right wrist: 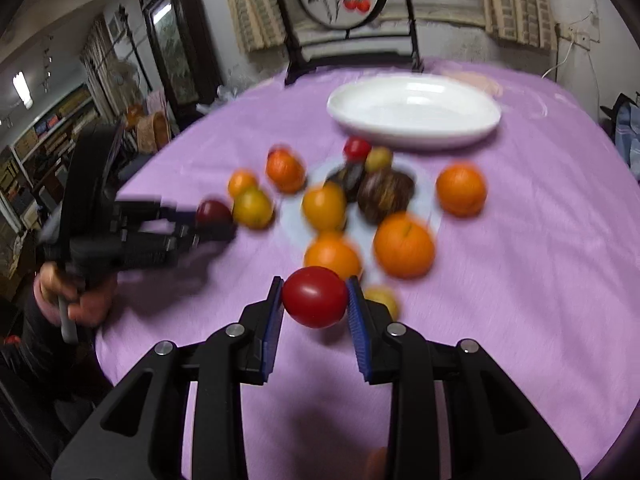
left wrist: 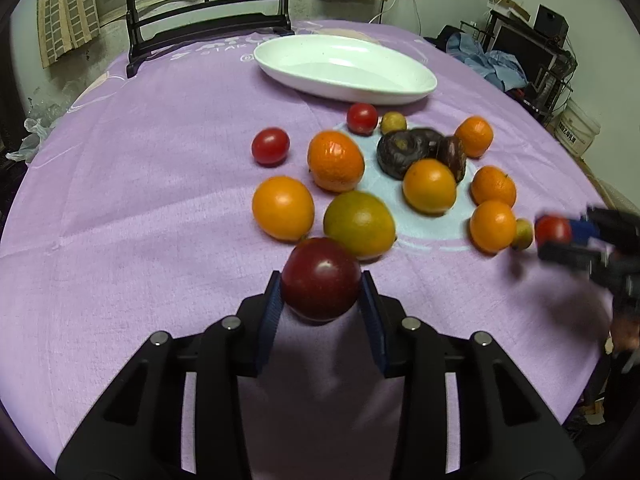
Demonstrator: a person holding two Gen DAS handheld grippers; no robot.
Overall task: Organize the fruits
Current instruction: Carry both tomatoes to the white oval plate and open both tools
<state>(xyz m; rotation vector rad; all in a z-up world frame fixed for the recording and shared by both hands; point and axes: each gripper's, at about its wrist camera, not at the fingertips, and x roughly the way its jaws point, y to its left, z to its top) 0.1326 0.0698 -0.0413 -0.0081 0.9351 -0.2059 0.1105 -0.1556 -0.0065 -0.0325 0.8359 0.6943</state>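
My left gripper (left wrist: 321, 280) is shut on a dark red plum (left wrist: 321, 278) and holds it above the purple cloth, just in front of the fruit pile. My right gripper (right wrist: 315, 297) is shut on a red tomato (right wrist: 315, 296), also above the cloth. Each gripper shows in the other's view: the left gripper (right wrist: 214, 222) with the plum, the right gripper (left wrist: 560, 236) with the tomato. Several oranges (left wrist: 335, 161), two more tomatoes (left wrist: 270, 146) and dark wrinkled fruits (left wrist: 404, 150) lie on the cloth. An empty white oval plate (left wrist: 420, 88) sits behind them; it also shows in the right wrist view (right wrist: 472, 132).
A black wooden stand (left wrist: 208, 20) with a round painted panel stands at the table's far edge. A small yellow-green fruit (left wrist: 523, 234) lies by the right gripper. The round table (left wrist: 140, 200) drops off at left and right; room clutter lies beyond.
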